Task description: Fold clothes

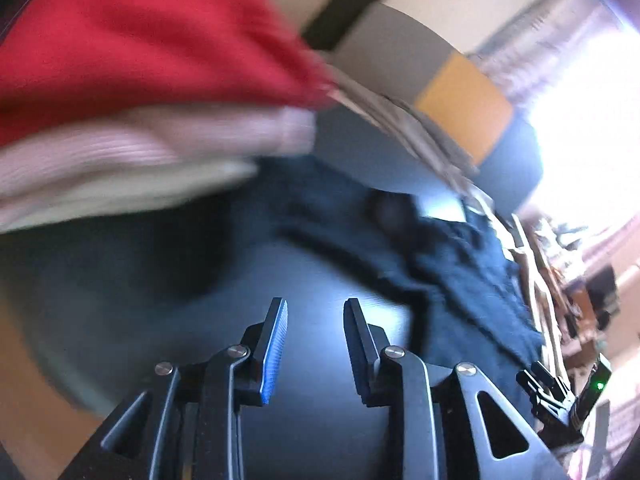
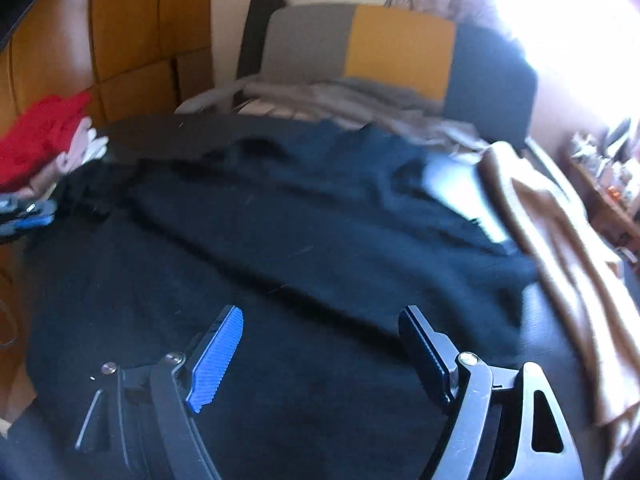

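Observation:
A dark navy garment (image 2: pixel 304 216) lies spread and rumpled over the dark table, filling most of the right wrist view. Just above its near part hangs my right gripper (image 2: pixel 320 316), open wide with nothing between its blue-padded fingers. In the left wrist view the same garment (image 1: pixel 460 264) lies to the right, blurred. My left gripper (image 1: pixel 316 304) hovers open over bare dark table (image 1: pixel 312 280), with nothing between its fingers. It also shows at the far left of the right wrist view as the left gripper (image 2: pixel 28 216). A stack of folded clothes (image 1: pixel 132 92), red on top of pink and white, sits close at the upper left.
A tan cloth (image 2: pixel 560 248) hangs over the table's right side. Grey garments (image 2: pixel 360 100) are heaped at the far edge before a chair back of grey, yellow and dark panels (image 2: pixel 400 48). Wooden cabinets (image 2: pixel 120 32) stand left. A bright window (image 2: pixel 580 20) glares right.

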The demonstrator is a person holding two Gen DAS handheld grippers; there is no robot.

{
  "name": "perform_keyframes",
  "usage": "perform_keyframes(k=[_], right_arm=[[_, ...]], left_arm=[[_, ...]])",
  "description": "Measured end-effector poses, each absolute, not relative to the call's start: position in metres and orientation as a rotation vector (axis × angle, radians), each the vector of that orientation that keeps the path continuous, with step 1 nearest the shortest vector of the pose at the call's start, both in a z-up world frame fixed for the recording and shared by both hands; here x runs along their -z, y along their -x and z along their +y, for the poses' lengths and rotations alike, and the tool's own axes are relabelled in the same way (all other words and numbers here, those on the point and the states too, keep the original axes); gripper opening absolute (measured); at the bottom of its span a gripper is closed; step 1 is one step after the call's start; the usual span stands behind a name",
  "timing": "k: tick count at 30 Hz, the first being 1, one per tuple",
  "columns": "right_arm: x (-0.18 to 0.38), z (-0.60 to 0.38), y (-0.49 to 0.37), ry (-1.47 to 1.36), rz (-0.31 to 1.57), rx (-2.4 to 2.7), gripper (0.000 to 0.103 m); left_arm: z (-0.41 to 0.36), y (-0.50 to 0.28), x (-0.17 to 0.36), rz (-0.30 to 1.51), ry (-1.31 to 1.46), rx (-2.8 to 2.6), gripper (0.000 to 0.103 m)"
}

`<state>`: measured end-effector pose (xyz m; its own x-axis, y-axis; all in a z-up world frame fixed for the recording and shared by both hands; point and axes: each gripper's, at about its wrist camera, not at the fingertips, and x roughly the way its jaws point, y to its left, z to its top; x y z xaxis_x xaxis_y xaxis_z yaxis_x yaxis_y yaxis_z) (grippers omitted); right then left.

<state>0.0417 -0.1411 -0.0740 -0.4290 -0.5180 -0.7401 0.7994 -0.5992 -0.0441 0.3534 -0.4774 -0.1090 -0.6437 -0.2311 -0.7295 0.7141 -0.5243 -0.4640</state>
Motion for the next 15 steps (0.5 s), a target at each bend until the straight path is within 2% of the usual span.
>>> perform_keyframes(k=[3, 5, 7, 10, 15], right_arm=[[0.103, -0.145, -0.044, -0.955, 0.479, 2.071, 0.091], [0.104, -0.143, -0.045, -0.931, 0.484, 2.092, 0.093], [0.105, -0.143, -0.046, -0.924, 0.489, 2.097, 0.099], [0.106, -0.148, -0.046, -0.927, 0.496, 2.088, 0.103], [0.108, -0.153, -0.045, -0.932, 0.5, 2.073, 0.103]], left_arm=[[-0.483, -0.387, 0.112, 1.03, -0.779, 2.139, 0.031], [-0.483, -0.395, 0.112, 0.992, -0.756, 2.138, 0.031], [-0.487, -0.388, 0.111, 0.939, -0.773, 2.16, 0.031], [-0.491, -0.361, 0.111, 0.862, -0.845, 2.165, 0.031], [-0.506, -0.329, 0.127, 0.89, -0.921, 2.101, 0.032]])
